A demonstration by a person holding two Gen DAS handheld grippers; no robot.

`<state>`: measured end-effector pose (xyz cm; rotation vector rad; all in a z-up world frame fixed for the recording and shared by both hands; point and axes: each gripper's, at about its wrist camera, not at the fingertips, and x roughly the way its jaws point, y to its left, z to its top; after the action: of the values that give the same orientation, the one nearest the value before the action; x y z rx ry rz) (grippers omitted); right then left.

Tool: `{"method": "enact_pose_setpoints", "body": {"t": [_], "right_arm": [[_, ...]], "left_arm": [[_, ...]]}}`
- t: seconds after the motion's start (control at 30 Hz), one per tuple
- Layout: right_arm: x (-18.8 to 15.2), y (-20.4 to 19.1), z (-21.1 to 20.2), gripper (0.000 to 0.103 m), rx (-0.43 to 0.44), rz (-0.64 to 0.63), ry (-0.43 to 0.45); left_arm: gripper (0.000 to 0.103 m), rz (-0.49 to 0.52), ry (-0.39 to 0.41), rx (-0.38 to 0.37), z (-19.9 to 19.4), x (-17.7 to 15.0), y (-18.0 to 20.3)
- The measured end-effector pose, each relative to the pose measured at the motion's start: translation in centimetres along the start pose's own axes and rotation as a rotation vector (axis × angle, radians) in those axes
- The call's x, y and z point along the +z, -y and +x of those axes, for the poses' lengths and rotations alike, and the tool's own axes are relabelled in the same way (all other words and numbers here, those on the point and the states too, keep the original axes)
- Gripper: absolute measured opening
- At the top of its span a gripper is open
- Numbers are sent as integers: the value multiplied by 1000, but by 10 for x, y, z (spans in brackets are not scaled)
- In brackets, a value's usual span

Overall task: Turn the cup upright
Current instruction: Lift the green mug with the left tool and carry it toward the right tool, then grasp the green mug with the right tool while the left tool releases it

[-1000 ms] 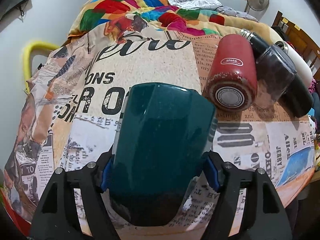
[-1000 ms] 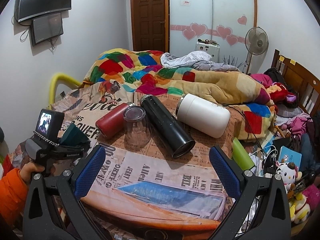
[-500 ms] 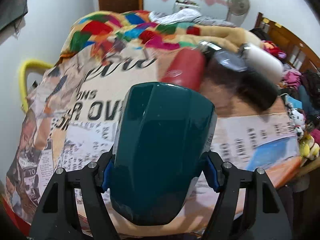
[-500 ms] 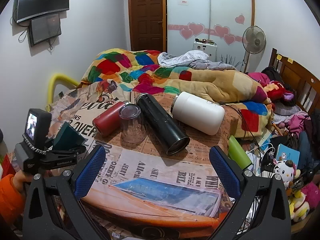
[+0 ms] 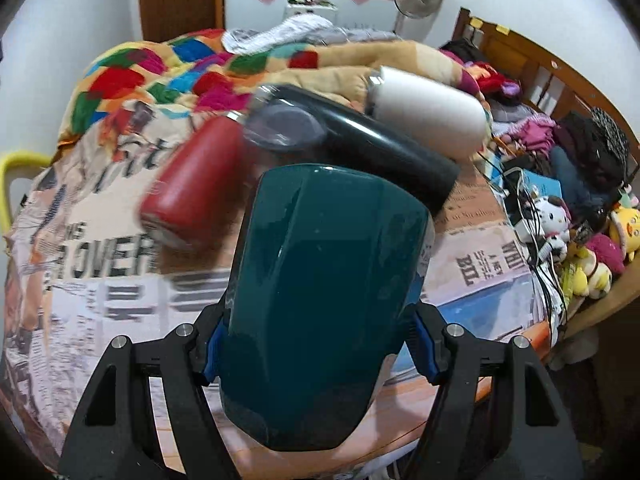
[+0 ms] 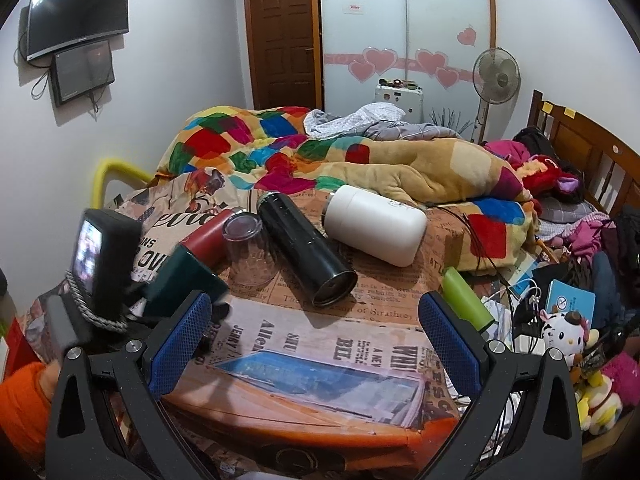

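Counting the drinkware gives 5 pieces: 1 teal cup [image 5: 324,304], 1 clear glass [image 6: 250,256], and 3 flasks lying on their sides. The left gripper [image 5: 316,344] is clamped on the teal cup, its blue pads pressing the sides near the end closest to the camera, so the cup fills the centre of the left wrist view and is held up off the table [image 6: 304,396]. In the right wrist view the same cup sits at 9 o'clock, tilted, above the table's left edge. The right gripper [image 6: 316,340] hangs with its jaws wide apart and nothing between them.

Beyond the cup, from 11 to 1 o'clock in the left wrist view, lie the red flask [image 5: 196,184], the black flask [image 5: 384,152] and the white flask [image 5: 428,112]. The clear glass stands upside down, touching the red flask and just beside the black one. 1 green bottle [image 6: 466,300] lies at the table's right edge, at 3 o'clock in the right wrist view. Behind the flasks is 1 patchwork blanket [image 6: 256,140]. 1 standing fan [image 6: 496,74] is at 1 o'clock by the wall.
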<state>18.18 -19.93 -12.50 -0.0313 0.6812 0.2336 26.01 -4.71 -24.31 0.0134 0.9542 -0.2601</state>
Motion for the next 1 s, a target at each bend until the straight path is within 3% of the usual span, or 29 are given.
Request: {"method": "enact_pose_setpoints", "body": {"t": [0.27,0.63,0.8,1.0], "right_arm": [[-7,12,9,103,6,17,-27],[-12,11,26,103,13,23,-73],[-13,11,26,103,13,27,-84],[-11,8,23,103,6,28,-82]], "left_arm": [[71,4,-72,-8,36,-11,24],[72,70,-92,53,41,-15,36],[73,53,-112,20,32,-18,31],[78,39,-75,17,1,-26,22]]}}
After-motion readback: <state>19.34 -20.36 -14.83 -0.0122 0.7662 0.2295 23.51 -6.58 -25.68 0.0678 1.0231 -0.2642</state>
